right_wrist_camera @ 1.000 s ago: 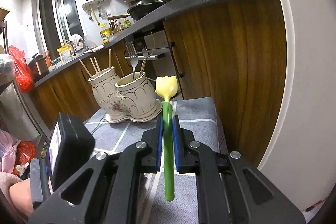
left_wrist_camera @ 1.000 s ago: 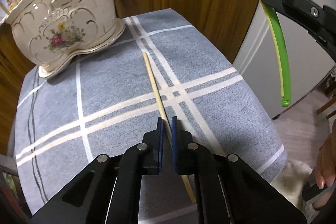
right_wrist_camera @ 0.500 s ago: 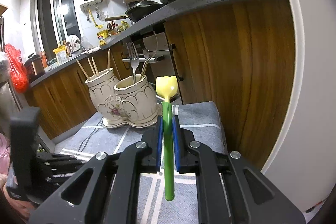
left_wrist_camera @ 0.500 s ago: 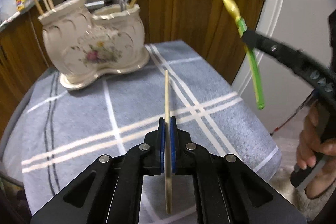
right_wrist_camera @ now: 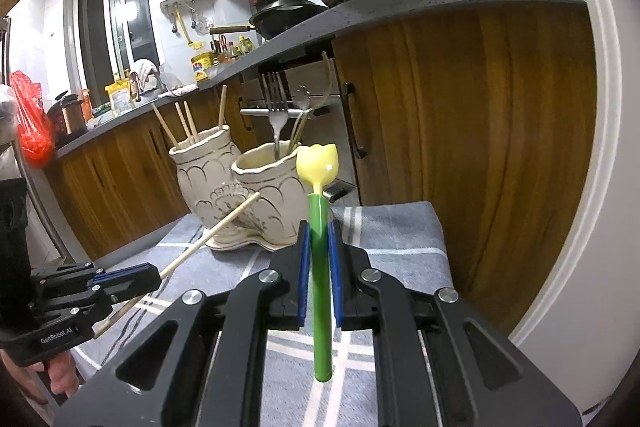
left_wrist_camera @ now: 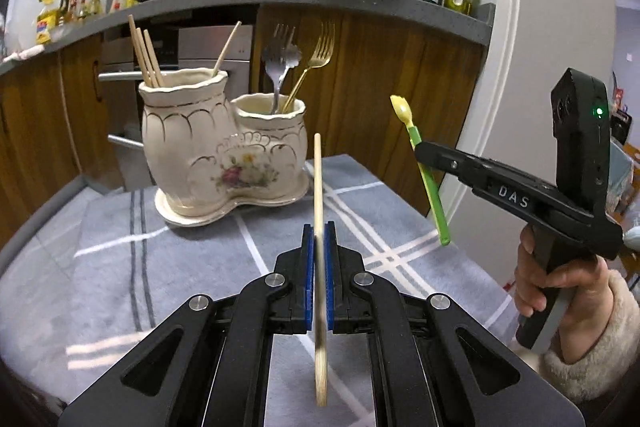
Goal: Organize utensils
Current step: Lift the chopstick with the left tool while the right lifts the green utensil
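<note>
Short of the ceramic utensil holder [left_wrist_camera: 224,151], both claws are loaded — left claw [left_wrist_camera: 319,259] clamps a wooden chopstick [left_wrist_camera: 318,187], right claw [right_wrist_camera: 319,259] a green-handled spoon [right_wrist_camera: 319,227]; both remain unplaced, other chopsticks and forks already inside.

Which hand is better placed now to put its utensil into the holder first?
Probably left. The left tongs grip the wooden chopstick, its tip nearly level with the cream ceramic two-pot holder. The right tongs hold the green-handled yellow spoon farther out.

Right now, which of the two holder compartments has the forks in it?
The shorter compartment, nearer the wooden cabinet. It holds a silver fork and a gold fork; the taller compartment has only chopsticks.
</note>
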`<state>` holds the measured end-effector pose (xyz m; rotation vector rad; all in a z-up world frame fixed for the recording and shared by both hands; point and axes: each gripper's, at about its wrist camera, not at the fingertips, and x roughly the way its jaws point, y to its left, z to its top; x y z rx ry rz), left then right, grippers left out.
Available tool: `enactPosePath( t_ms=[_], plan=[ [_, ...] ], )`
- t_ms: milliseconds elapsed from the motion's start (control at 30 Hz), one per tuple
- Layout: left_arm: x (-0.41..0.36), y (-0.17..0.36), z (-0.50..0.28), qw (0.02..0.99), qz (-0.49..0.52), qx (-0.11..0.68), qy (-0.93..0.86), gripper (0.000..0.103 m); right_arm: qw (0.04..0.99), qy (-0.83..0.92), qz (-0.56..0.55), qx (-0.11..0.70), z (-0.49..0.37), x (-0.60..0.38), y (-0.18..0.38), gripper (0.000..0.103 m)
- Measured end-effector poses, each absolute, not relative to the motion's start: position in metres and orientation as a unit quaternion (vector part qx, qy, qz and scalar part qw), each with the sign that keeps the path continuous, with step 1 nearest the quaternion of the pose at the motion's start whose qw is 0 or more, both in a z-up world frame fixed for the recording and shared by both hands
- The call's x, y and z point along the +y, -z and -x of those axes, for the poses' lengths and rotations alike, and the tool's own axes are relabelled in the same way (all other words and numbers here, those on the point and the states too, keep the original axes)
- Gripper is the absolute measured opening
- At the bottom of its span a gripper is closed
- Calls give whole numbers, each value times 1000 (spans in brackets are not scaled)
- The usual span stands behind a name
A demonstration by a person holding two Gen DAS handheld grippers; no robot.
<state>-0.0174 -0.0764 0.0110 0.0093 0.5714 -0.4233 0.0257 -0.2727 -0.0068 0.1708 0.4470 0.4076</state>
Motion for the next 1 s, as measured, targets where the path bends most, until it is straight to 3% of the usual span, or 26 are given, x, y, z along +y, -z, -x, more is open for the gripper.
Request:
enactPosePath(
  t_ms=[533, 600, 667, 733, 767, 800, 1000],
  plan=[
    [-85, 51, -23, 855, -132, 464, 190, 6, 938, -232, -87, 241, -43, -255, 11, 9],
    [-87, 51, -25, 845, -136, 476, 201, 17, 938, -232, -88, 242, -43, -256, 11, 9],
    [-91, 51, -28, 836, -147, 487, 206, 18, 938, -231, -91, 243, -42, -259, 11, 9],
    [-93, 51, -32, 827, -156, 498, 208, 17, 938, -230, -94, 242, -41, -261, 11, 9],
    [-94, 51, -34, 826, -157, 500, 207, 7, 938, -230, -95, 241, -41, -263, 10, 9],
    [-94, 51, -38, 826, -158, 501, 204, 5, 938, -230, -96, 240, -41, -263, 10, 9],
    [-91, 47, -36, 839, -149, 478, 213, 5, 940, -227, -102, 233, -40, -267, 7, 9]
  ],
)
